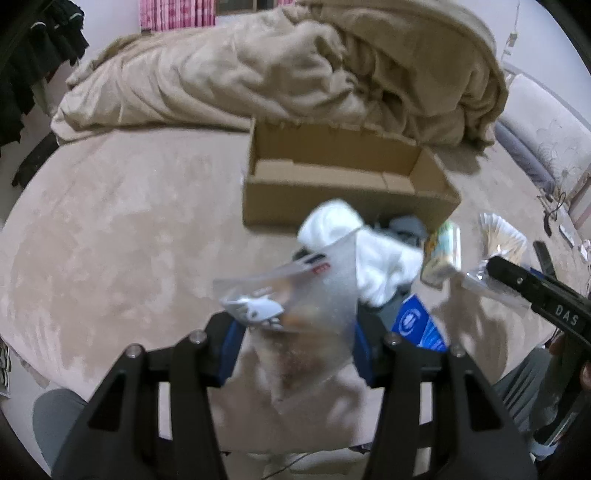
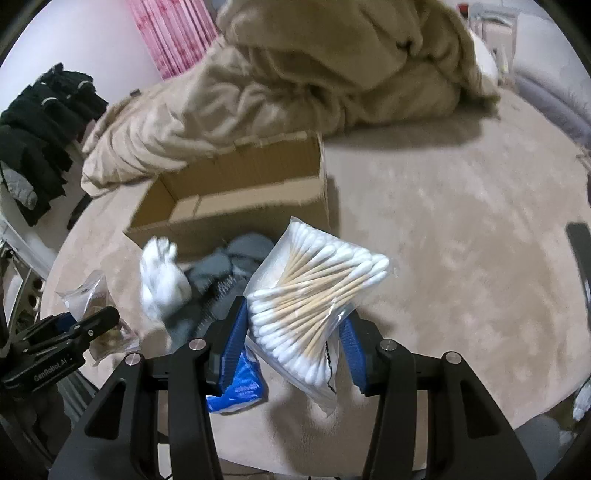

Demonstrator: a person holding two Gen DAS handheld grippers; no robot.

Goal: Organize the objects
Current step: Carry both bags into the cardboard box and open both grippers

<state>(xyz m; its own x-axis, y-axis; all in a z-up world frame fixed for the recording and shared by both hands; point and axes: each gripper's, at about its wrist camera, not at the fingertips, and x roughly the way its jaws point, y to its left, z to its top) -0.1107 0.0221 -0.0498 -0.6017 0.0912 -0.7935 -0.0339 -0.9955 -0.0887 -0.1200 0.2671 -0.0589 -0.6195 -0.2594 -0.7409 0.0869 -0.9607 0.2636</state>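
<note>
Left gripper (image 1: 295, 343) has its blue pads clamped on a frosted zip bag (image 1: 295, 299), one pad at each lower edge of the bag, which stands up between them w/ a small white item and something brownish inside (too blurred to name). Right gripper (image 2: 293, 343) is likewise clenched on a clear bag of cotton swabs (image 2: 314, 295), wooden sticks w/ white tips, the bag tilted and held clear of the surface. Both bags are off the beige carpet (image 1: 110, 240), in front of the open cardboard box (image 1: 332, 177), not in it. Just past the fingers lies the rest of the pile: a white cloth bundle (image 1: 354, 243) touching grey fabric (image 2: 236, 258), a blue packet (image 1: 417, 325) under the right gripper's left pad, and a small printed pack (image 1: 443, 254) standing near the box's right corner. In the left wrist view the right gripper enters from the right edge w/ the swab bag at its tip; in the right wrist view the left gripper shows at lower left w/ its zip bag. Behind the box a tan blanket (image 2: 314, 74) is heaped up, touching the box's far wall. Farther out: black clothes (image 2: 40, 125) at left, pink curtain (image 2: 173, 33) at the back.
</note>
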